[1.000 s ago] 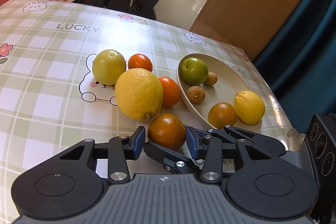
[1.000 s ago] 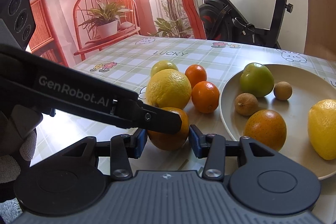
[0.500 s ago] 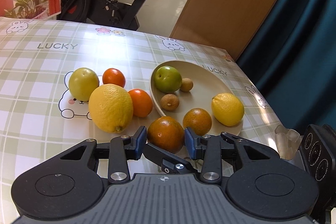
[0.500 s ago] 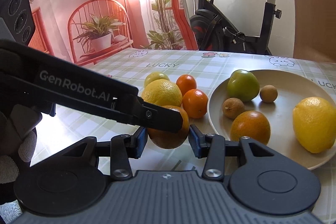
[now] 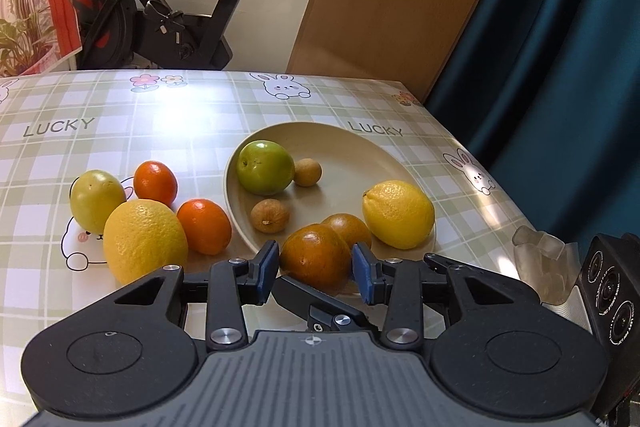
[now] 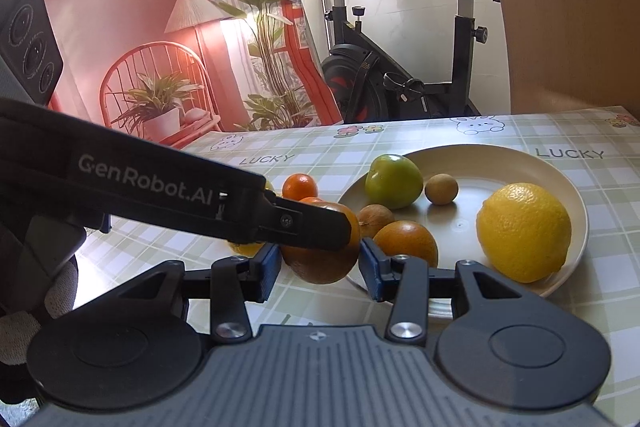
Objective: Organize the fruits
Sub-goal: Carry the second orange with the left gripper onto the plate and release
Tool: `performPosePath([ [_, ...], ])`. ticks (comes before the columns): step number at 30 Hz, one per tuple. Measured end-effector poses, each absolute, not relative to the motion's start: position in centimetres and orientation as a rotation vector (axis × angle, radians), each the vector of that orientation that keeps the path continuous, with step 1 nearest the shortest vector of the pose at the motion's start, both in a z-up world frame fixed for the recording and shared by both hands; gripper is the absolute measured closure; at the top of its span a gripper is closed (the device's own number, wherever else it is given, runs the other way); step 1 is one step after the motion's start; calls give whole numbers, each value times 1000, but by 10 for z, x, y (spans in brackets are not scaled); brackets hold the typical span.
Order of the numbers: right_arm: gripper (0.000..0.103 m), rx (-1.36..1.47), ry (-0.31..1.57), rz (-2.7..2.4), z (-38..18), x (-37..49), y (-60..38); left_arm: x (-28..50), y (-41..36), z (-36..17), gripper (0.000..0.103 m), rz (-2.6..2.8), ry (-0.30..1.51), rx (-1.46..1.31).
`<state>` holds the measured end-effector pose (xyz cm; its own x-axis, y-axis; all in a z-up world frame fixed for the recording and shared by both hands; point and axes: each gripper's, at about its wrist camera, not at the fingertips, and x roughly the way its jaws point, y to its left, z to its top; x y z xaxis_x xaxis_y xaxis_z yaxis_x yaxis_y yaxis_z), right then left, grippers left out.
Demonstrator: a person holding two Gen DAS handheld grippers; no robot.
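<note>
Both grippers are shut on one dark orange (image 5: 315, 254), held above the near rim of the beige plate (image 5: 360, 163). My left gripper (image 5: 316, 271) pinches its sides; my right gripper (image 6: 320, 263) does too, with the left gripper's finger (image 6: 304, 225) lying across the orange (image 6: 324, 265). The plate holds a green apple (image 5: 265, 167), a lemon (image 5: 398, 213), another dark orange (image 5: 349, 229) and two small brown fruits (image 5: 270, 215). On the tablecloth to the left lie a large lemon (image 5: 145, 241), two small oranges (image 5: 204, 225) and a yellow-green fruit (image 5: 97, 199).
The table's right edge (image 5: 500, 187) drops off by a dark curtain. An exercise bike (image 5: 168, 15) and a wooden panel stand beyond the far edge. A clear plastic piece (image 5: 540, 251) sits at the near right.
Both grippers have carried the dark orange up and to the right, from the tablecloth beside the large lemon to above the plate's near rim.
</note>
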<state>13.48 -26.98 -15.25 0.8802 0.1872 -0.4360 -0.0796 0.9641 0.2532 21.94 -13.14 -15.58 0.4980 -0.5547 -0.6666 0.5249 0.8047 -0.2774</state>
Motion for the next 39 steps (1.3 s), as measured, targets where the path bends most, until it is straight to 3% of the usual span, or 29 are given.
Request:
performPosePath([
  [28, 57, 169, 522, -41, -159, 194, -304, 282, -165, -161, 62, -635, 852, -94],
  [39, 55, 125, 385, -66, -154, 159, -288, 273, -134, -139, 61, -647, 793, -109],
])
